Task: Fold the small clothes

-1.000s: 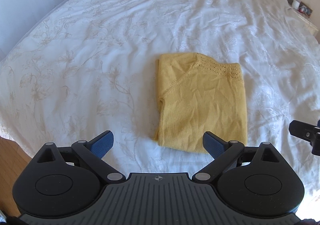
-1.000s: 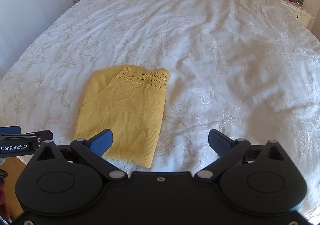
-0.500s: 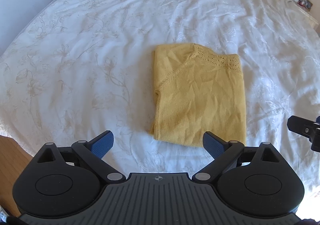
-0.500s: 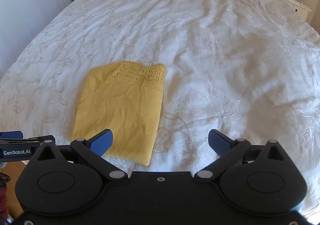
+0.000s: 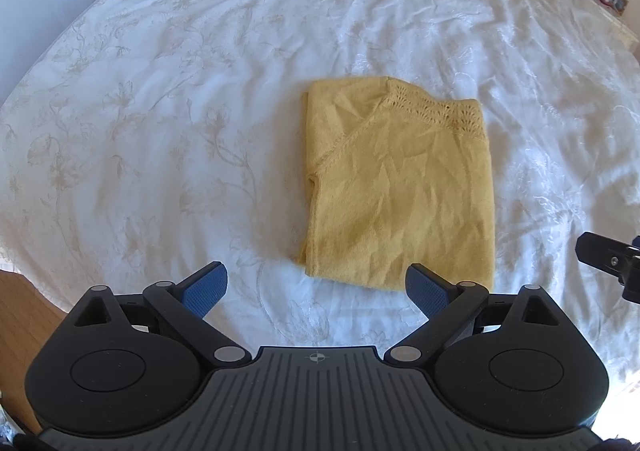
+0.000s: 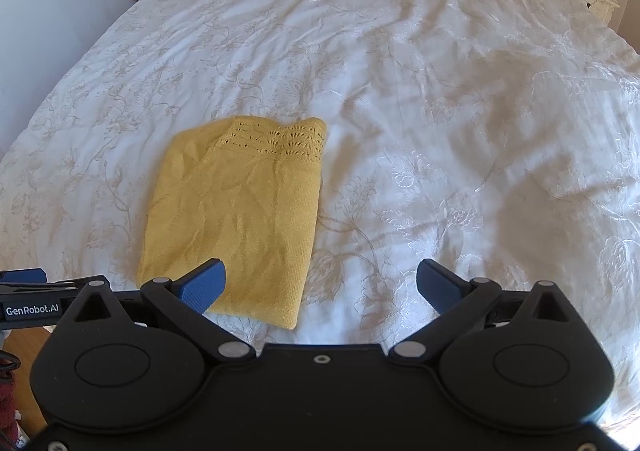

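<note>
We are looking at the yellow knit top (image 5: pixel 400 187) lying folded into a neat rectangle near the bed's (image 5: pixel 160 91) front edge. We are holding the left gripper (image 5: pixel 316 291) and right gripper (image 6: pixel 320 285) above it, fingers spread wide and empty, probably judging the next fold.

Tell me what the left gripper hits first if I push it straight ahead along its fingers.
Probably the yellow knit top: its near hem lies just ahead of the open left gripper, toward the right finger. If the gripper is tilted steeply, the white bedspread comes first; depth is unclear.
</note>
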### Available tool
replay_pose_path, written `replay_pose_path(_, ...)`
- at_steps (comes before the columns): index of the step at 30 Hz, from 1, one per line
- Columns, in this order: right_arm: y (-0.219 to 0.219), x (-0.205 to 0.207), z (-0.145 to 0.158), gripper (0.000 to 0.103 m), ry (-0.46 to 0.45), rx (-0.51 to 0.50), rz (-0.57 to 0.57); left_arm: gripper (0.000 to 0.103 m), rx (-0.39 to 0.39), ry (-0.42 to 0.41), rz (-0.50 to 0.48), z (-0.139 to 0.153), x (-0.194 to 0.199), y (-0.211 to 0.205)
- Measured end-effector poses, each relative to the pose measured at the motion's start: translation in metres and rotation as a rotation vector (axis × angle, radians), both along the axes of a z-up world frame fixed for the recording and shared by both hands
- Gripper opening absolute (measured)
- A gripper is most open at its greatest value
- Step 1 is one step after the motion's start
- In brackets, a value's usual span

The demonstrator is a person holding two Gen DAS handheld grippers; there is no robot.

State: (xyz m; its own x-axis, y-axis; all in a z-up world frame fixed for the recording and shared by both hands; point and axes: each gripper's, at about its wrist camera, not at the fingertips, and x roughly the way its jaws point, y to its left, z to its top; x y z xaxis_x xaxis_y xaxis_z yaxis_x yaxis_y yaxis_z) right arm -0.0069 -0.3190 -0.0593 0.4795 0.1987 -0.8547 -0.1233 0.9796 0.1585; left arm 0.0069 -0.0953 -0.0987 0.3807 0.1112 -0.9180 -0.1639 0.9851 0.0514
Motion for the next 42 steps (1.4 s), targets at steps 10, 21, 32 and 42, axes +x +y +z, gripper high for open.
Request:
replay_pose_path(10,-0.001,0.004,-0.004,0.101,0.014,-0.005,-0.007,0.097,-0.003,0.009,0.002,-0.001,0.003,-0.001)
replay_pose_path(21,-0.001,0.005,-0.008,0.101,0.031,-0.004,-0.014,0.097,-0.005,0.018,0.0,-0.002,0.004,0.0)
replay_pose_path(32,0.003,0.005,-0.01,0.101,0.036,-0.004,-0.009,0.097,-0.01,0.03,-0.003,-0.004,0.003,0.003)
replay_pose_path(42,0.004,0.004,-0.01,0.101,0.037,-0.004,-0.009,0.097,-0.012,0.033,-0.004,-0.005,0.002,0.002)
